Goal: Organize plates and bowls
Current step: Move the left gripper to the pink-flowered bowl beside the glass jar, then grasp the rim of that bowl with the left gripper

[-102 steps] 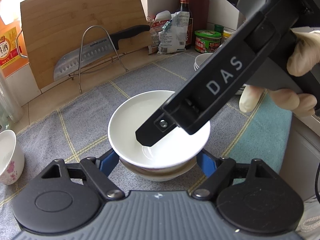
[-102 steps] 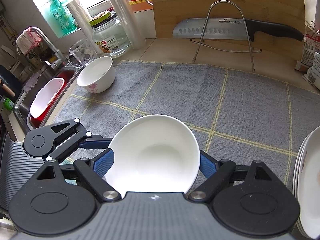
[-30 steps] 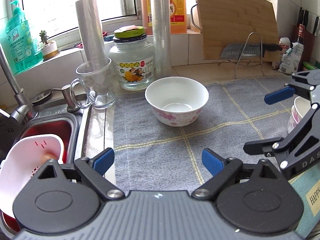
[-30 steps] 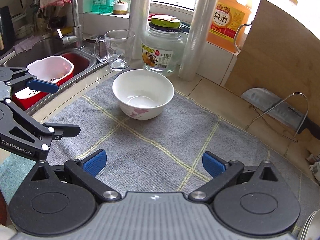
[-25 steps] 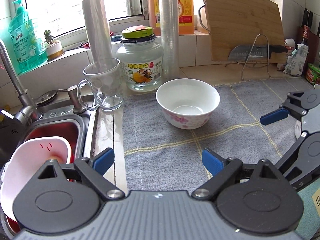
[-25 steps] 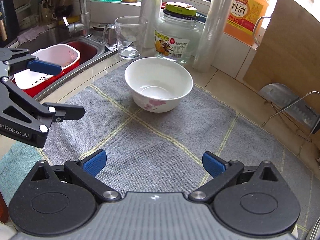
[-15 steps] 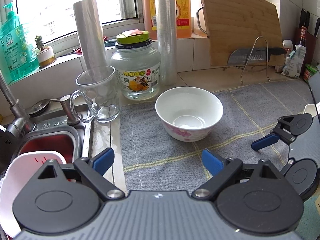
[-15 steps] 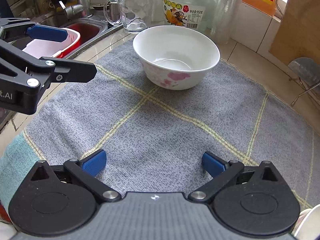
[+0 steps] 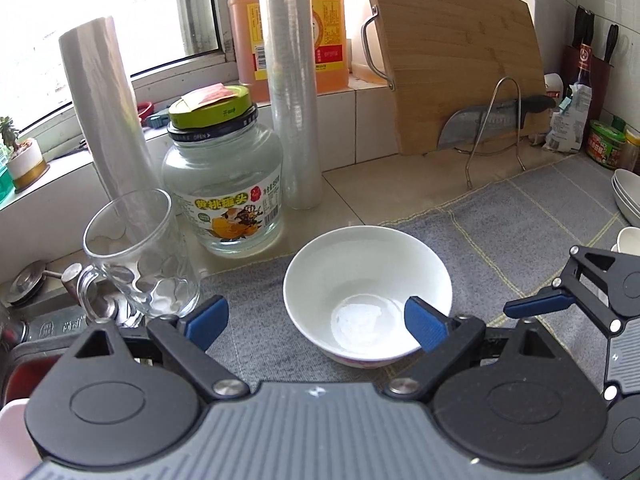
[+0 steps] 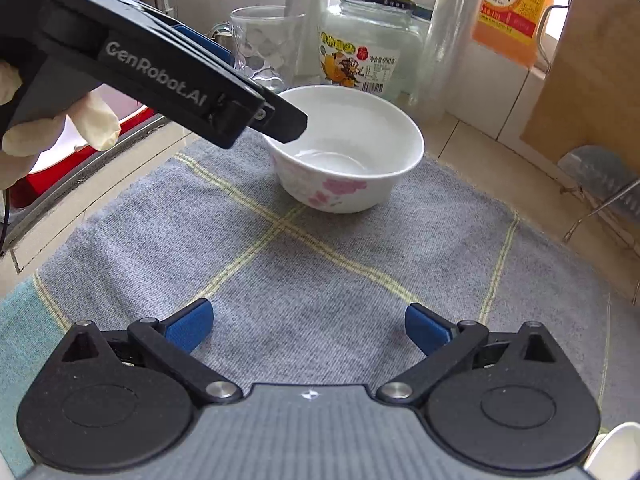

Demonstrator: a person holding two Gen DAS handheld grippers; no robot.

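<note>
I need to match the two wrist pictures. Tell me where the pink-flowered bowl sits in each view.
Left wrist: pink-flowered bowl at lower centre, on the grey cloth, partly behind a blue pad of the open left gripper.
Right wrist: upper centre, beyond the left gripper's tip.
Shared landmark: the green-lidded glass jar behind it.

Glass jar (image 9: 224, 184), green lid, on bench. Glass mug (image 9: 140, 260) left of jar. Plastic-wrap roll (image 9: 294, 92) right of jar. Cutting board (image 9: 456, 52) and knife (image 9: 492, 120) further right. Grey cloth (image 10: 320, 264) in front of jar.
</note>
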